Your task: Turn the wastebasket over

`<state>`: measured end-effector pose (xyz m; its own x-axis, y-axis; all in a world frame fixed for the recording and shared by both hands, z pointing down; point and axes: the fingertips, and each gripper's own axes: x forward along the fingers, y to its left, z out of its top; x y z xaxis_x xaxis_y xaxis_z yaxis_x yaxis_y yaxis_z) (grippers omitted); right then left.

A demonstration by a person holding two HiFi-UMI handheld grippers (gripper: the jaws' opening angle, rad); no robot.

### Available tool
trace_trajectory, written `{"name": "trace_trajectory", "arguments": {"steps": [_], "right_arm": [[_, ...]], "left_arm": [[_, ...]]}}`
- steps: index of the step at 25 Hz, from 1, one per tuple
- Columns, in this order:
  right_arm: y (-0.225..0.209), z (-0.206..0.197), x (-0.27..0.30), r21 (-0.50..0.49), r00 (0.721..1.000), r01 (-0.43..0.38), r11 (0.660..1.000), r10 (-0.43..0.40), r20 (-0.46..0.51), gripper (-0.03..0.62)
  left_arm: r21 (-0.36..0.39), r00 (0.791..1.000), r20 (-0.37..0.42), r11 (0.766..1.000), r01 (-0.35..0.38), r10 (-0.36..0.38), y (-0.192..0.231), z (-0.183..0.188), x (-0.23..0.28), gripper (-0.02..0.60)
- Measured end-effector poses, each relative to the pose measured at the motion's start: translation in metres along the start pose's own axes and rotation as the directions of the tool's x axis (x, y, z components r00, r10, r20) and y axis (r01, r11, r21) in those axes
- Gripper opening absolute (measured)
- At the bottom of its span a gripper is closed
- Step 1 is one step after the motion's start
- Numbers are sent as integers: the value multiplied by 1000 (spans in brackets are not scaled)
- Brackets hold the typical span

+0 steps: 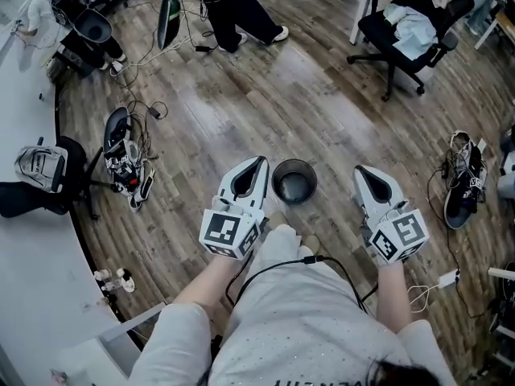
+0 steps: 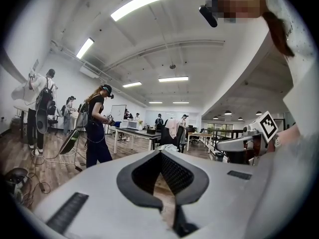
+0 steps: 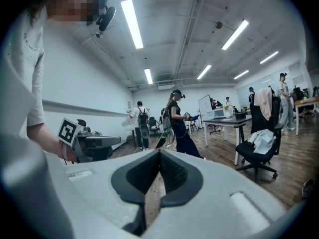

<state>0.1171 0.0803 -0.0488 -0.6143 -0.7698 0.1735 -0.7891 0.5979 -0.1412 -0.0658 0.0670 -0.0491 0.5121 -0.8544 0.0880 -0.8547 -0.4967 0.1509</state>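
A small round black wastebasket (image 1: pixel 294 181) stands upright on the wood floor, its open mouth facing up, just ahead of the person's knees. My left gripper (image 1: pixel 259 162) hangs to its left and my right gripper (image 1: pixel 360 170) to its right, both held level well above the floor and apart from it. Each has its jaws shut with nothing between them, as the left gripper view (image 2: pixel 160 154) and the right gripper view (image 3: pixel 159 154) show. The wastebasket is in neither gripper view. Each gripper view catches the other gripper at its edge.
A curved white desk (image 1: pixel 36 284) runs along the left, with a backpack (image 1: pixel 40 167) on a chair beside it. Gear and cables (image 1: pixel 125 155) lie on the floor at left. A black office chair (image 1: pixel 402 30) stands at the back right; shoes (image 1: pixel 463 185) lie right. A person (image 1: pixel 237 6) stands ahead.
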Motion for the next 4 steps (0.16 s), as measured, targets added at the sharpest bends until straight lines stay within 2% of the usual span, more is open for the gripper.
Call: {"name": "trace_trajectory", "arguments": {"steps": [4], "right_arm": [[5, -1, -1, -1, 1000, -2, 1000, 2, 5, 0]], "left_arm": [[6, 1000, 11, 1000, -10, 10, 3, 2, -5, -2]]}}
